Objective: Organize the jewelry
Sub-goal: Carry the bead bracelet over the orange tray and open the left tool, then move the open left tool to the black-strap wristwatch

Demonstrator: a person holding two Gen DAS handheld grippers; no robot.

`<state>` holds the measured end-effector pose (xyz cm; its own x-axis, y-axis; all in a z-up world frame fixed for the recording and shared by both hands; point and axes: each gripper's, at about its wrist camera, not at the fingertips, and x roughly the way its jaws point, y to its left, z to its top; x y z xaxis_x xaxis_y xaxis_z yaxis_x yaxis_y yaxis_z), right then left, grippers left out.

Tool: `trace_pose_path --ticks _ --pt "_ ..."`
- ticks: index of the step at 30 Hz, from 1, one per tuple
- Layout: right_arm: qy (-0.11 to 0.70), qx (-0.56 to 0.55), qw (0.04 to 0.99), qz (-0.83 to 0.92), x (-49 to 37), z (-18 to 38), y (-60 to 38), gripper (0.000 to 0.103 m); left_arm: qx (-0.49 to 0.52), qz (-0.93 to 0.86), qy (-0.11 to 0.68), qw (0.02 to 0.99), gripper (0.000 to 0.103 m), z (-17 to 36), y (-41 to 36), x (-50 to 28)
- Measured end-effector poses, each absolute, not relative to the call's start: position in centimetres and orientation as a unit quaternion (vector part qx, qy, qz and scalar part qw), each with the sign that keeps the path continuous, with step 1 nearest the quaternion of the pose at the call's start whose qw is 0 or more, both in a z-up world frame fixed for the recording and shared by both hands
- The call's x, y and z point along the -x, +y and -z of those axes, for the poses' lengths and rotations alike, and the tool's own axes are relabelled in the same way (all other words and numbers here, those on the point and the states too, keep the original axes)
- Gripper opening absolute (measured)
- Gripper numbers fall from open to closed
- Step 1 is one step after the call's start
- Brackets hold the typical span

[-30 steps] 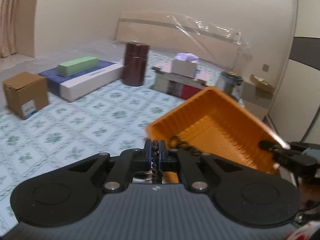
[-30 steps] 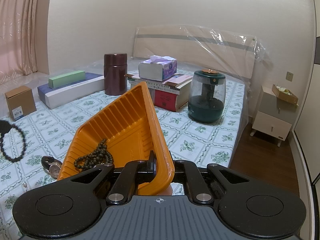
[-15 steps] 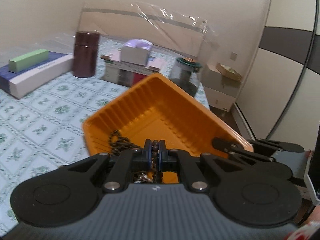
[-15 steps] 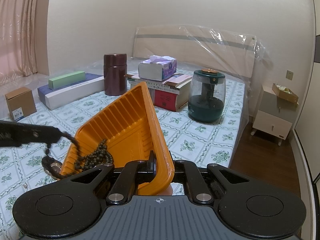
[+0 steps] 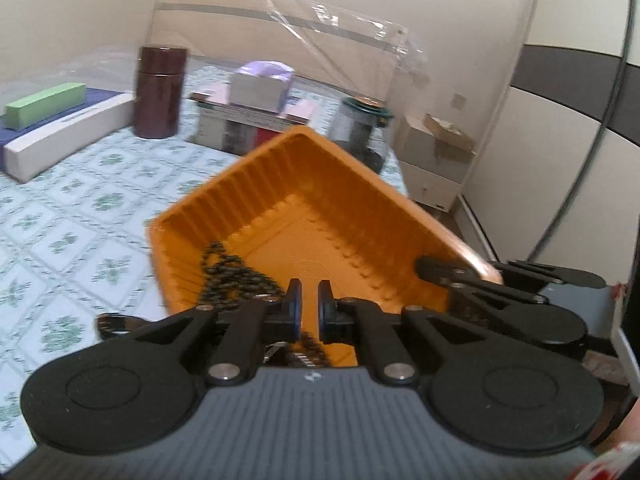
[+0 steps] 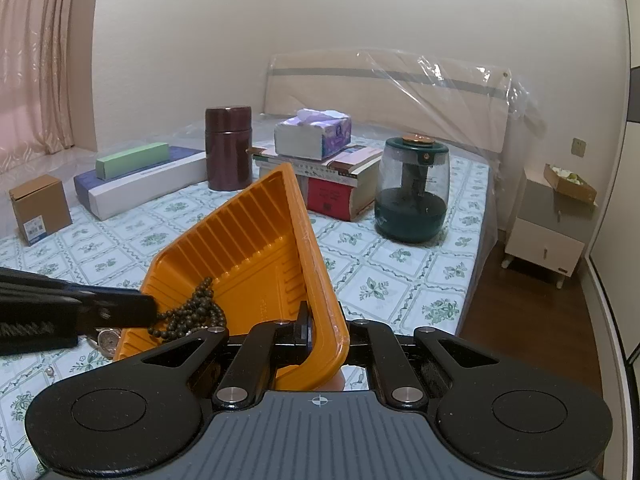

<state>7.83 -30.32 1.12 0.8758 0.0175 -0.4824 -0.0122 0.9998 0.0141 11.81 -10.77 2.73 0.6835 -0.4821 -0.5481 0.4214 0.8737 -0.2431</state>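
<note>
My right claw (image 6: 320, 330) was clamped on the near rim of the orange tray (image 6: 248, 236), holding it tilted above the floral bedsheet (image 6: 400, 276). My left claw (image 5: 308, 304) had its fingers a little apart over the tray's near corner, with nothing pinched between them. The dark bead bracelets (image 6: 188, 316) lay heaped in the tray's low corner, and a wristwatch (image 6: 107, 338) rested on the sheet just beside the tray.
</note>
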Motion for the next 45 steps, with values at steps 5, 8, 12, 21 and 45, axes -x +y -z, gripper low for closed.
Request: trace_pose_path --ticks 5,8,12,21,45 --pt "0.250 -0.006 0.968 -0.008 -7.9 -1.1 -30.5 0.008 0.044 0.192 0.313 0.929 0.006 -2.6 -7.1 -11.6" --pt "0.249 -0.006 0.968 -0.008 -7.9 -1.1 -30.5 0.008 0.042 0.152 0.321 0.934 0.006 -2.0 -4.4 -11.2" --pt "0.249 -0.006 0.968 -0.008 -7.9 -1.1 -30.5 0.008 0.046 0.106 0.333 0.936 0.006 -0.9 -1.2 -10.6" --pt "0.249 -0.005 0.968 -0.008 -7.8 -1.1 -30.6 0.008 0.048 0.059 0.353 0.932 0.013 1.1 2.3 -9.8" --pt "0.252 -0.004 0.968 -0.005 -8.1 -0.9 -31.1 0.007 -0.035 0.099 0.369 0.924 0.030 3.3 0.1 -11.9"
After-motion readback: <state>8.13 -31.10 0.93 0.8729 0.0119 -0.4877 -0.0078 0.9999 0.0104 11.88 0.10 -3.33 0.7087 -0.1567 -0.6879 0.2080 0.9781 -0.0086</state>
